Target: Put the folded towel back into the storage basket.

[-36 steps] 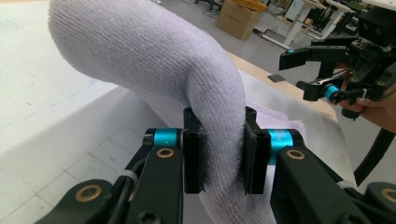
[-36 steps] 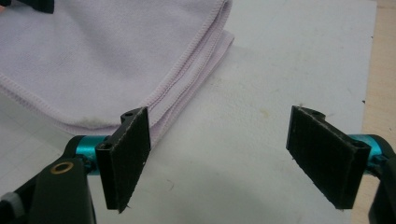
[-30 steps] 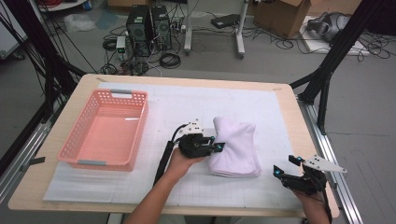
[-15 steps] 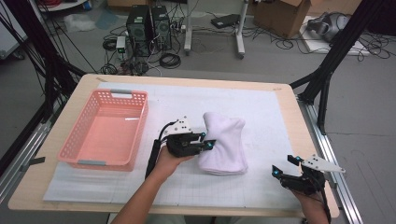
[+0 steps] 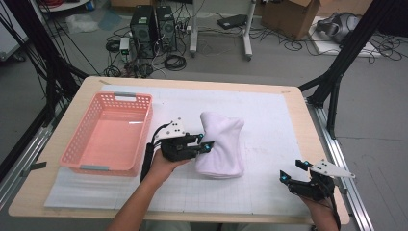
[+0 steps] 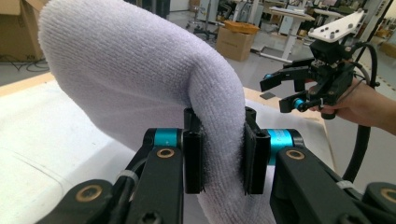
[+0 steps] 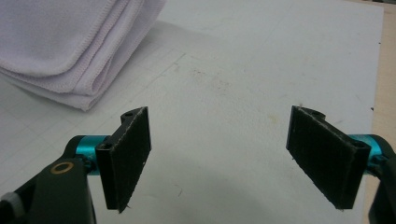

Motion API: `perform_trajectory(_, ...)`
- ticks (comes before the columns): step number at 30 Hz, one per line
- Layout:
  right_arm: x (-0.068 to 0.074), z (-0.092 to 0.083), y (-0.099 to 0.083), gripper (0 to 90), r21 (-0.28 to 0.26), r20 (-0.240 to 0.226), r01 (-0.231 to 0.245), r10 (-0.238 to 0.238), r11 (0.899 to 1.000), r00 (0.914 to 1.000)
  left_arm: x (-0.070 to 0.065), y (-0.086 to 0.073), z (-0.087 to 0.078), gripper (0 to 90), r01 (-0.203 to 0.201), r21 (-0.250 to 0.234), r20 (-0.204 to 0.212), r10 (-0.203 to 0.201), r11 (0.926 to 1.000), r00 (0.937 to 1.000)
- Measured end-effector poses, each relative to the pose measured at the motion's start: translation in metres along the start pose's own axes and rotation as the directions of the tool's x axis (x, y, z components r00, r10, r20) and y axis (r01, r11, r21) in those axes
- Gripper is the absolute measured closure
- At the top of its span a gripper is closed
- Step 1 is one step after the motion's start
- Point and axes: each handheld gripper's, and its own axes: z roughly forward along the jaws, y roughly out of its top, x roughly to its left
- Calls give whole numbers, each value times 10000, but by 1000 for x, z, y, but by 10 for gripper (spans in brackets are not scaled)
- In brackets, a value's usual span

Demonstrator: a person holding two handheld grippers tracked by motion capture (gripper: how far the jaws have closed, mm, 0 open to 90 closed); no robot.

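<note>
Clamping white towel point(image 6: 140, 74), left gripper point(image 5: 204, 146) jaws narrow; right gripper point(image 7: 229, 158) jaws wide, empty.

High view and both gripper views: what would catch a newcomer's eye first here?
The folded white towel in the middle of the table, its near-left edge pinched in the left gripper; the left gripper view shows the pads pressing into the cloth. Next, the pink basket standing empty at the table's left. The right gripper waits open near the table's front right corner.
</note>
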Motion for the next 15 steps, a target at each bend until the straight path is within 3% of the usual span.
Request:
perform_trajectory(10, 1, 0, 1, 207, -38, -2, 47, -47, 10000, 10000, 2, 6, -19, 744, -109, -413, -72, 106, 9991, 9999)
perform_trajectory(15, 1, 0, 1, 207, -29, 1, 52, -52, 10000, 10000, 6, 14, -37, 744, -150, -588, -19, 149, 9982, 9999)
